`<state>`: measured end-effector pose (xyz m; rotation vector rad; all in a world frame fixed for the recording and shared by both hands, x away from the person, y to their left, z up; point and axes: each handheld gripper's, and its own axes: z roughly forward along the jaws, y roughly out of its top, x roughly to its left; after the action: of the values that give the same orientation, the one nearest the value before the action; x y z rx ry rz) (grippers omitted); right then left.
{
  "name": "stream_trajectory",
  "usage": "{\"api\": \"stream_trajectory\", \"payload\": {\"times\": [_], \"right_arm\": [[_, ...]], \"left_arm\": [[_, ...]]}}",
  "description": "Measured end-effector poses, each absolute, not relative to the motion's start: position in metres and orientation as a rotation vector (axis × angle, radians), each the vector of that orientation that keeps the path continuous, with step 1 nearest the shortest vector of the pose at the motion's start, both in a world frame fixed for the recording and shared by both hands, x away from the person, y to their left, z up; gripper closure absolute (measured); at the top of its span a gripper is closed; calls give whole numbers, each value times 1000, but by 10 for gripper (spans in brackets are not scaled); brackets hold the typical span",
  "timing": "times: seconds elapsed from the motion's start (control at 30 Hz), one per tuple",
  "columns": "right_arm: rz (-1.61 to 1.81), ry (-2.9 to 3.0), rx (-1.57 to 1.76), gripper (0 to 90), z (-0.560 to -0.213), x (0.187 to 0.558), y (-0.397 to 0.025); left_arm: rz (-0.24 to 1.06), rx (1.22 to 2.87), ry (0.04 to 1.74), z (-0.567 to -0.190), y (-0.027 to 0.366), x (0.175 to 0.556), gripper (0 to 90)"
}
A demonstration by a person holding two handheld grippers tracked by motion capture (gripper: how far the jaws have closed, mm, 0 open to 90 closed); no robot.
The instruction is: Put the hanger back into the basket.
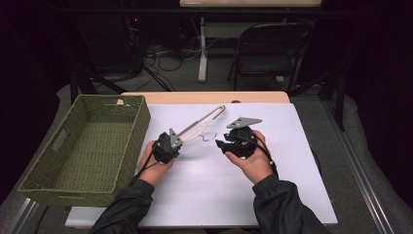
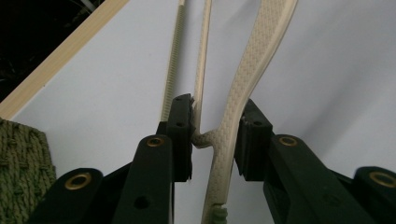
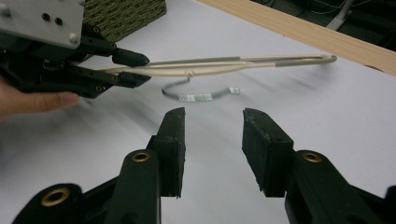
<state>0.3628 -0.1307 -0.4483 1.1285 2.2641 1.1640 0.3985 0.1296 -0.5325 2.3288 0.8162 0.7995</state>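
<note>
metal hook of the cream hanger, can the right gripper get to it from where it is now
Probably yes. The right gripper is open and points toward the bent metal hook of the slim cream plastic hanger; bare white tabletop lies between them. The left gripper grips the hanger's other end.

Cream plastic on the clothes hanger, and up close its broad arm carries a fine embossed lattice, matt, nothing slick about it. The thinner bar beside it has a ribbed grey-green strip, rubbery in look. Its hook is bright bare metal, catching the light. Black matt plastic on the left gripper, brass-coloured eyelets shining in the arms, pads rough and chipped at the edge. Same black build on the right gripper, with dull, grainy pads. The basket is green woven cord, coarse and knobbly. White sheet on the table, smooth, matt; pale wood edge behind, lightly satin.
</note>
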Motion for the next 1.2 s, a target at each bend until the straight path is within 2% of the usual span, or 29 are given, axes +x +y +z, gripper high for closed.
{"api": "stream_trajectory", "payload": {"times": [0.3,0.57,0.97,1.2], "right_arm": [[1144,2234,1192,594,-464,353,-163],[1158,2207,1263,601,-481,349,-185],[1174,2160,1345,609,-499,345,-207],[1180,2139,1362,611,-501,343,-212]], "left_arm": [[859,2291,851,-522,135,405,827],[867,2275,825,-517,134,408,867],[826,2240,827,-510,133,405,871],[765,2153,860,-491,135,397,871]]}}
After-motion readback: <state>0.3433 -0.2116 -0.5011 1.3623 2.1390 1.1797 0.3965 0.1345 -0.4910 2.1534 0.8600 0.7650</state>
